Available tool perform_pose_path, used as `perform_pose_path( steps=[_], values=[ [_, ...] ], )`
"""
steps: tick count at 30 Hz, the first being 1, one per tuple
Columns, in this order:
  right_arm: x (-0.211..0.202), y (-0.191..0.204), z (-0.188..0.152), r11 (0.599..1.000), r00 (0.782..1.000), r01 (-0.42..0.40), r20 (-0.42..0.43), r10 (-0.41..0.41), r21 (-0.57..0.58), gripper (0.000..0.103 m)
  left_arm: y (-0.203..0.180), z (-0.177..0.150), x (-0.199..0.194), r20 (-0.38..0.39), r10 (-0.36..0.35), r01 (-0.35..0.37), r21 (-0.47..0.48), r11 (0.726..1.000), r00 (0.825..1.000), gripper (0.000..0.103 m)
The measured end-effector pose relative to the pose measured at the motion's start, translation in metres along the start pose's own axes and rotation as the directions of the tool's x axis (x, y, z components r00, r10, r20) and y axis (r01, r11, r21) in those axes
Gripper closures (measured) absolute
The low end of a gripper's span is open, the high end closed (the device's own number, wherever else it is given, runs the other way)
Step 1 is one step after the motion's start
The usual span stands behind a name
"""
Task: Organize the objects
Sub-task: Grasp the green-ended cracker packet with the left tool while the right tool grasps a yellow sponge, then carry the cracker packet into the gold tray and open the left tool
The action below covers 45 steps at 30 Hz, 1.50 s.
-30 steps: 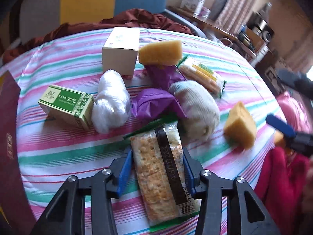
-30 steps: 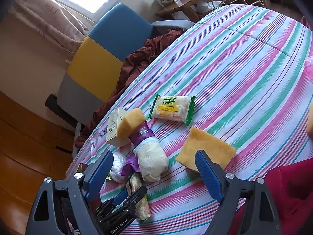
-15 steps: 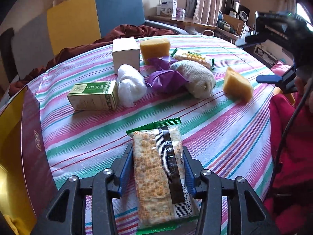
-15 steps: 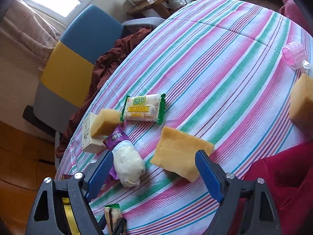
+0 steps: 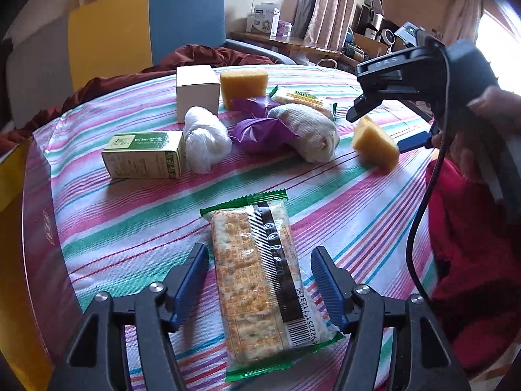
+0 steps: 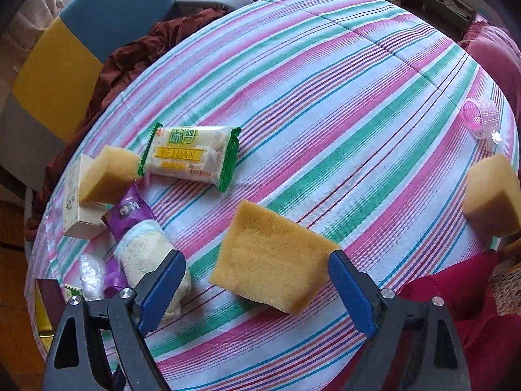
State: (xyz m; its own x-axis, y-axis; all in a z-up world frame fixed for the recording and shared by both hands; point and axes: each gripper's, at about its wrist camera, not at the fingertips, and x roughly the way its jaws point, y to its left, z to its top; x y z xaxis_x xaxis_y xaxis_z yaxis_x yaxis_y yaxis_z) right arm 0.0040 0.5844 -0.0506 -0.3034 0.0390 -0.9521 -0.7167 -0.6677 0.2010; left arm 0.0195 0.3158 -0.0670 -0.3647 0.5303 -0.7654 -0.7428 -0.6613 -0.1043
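Note:
A cracker packet (image 5: pixel 260 280) with green ends lies on the striped tablecloth between the blue fingers of my left gripper (image 5: pixel 260 273), which is open and not touching it. My right gripper (image 6: pixel 257 280) is open above a yellow sponge (image 6: pixel 270 257) on the cloth; it also shows in the left wrist view (image 5: pixel 374 140). Behind lie a green box (image 5: pixel 143 153), a white bundle (image 5: pixel 205 137), a purple wrapper (image 5: pixel 260 130), a rolled cloth (image 5: pixel 306 130), a white box (image 5: pixel 197 88), a second sponge (image 5: pixel 242 86) and a WEIDAN packet (image 6: pixel 192 153).
A dark red and gold box (image 5: pixel 29 244) stands at the table's left edge. A third sponge (image 6: pixel 491 192) and a pink plastic roller (image 6: pixel 482 117) sit near the right edge. A yellow and blue chair (image 5: pixel 130 26) with a maroon cloth (image 5: pixel 195 55) stands behind the table.
My left gripper pulled the cracker packet back from the pile toward the near edge, then opened and let it go. My right gripper moved closer over the yellow sponge.

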Motion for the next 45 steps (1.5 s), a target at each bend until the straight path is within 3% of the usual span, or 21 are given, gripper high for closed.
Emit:
perform_pose_path(
  steps=[3,7,14,18,31,38,45],
  values=[
    [0.007,0.012,-0.001,0.996,0.997,0.072,-0.024,-0.074,-0.061,0.021,-0.002,-0.002,0.000,0.020,0.048,-0.048,0.024,0.999,0.999,0.058],
    [0.008,0.014,-0.003,0.990,0.992,0.126,0.005,-0.126,-0.069,0.034,-0.001,-0.004,-0.002,0.032,0.061,-0.062,0.034,0.998,0.998,0.060],
    [-0.002,0.010,-0.001,0.999,0.997,0.010,0.077,-0.006,-0.049,0.045,-0.008,-0.010,-0.006,0.059,0.101,-0.104,0.056,0.993,0.993,0.062],
    [-0.009,0.008,0.000,0.997,0.989,-0.064,0.127,0.070,-0.050,0.045,-0.010,-0.010,-0.008,0.063,0.115,-0.118,0.053,0.992,0.991,0.063],
    [-0.015,0.019,0.004,0.995,0.981,-0.076,0.173,0.087,-0.071,0.045,-0.016,-0.007,-0.033,0.088,0.116,-0.120,0.045,0.992,0.989,0.063],
    [-0.021,0.020,0.005,0.993,0.973,-0.092,0.204,0.106,-0.075,0.045,0.007,0.008,-0.070,0.139,0.118,-0.111,-0.055,0.992,0.983,0.063],
    [-0.026,0.023,0.004,0.989,0.966,-0.109,0.223,0.129,-0.099,0.045,0.061,0.010,-0.110,0.158,0.220,-0.186,-0.202,0.961,0.963,0.063]
  ],
)
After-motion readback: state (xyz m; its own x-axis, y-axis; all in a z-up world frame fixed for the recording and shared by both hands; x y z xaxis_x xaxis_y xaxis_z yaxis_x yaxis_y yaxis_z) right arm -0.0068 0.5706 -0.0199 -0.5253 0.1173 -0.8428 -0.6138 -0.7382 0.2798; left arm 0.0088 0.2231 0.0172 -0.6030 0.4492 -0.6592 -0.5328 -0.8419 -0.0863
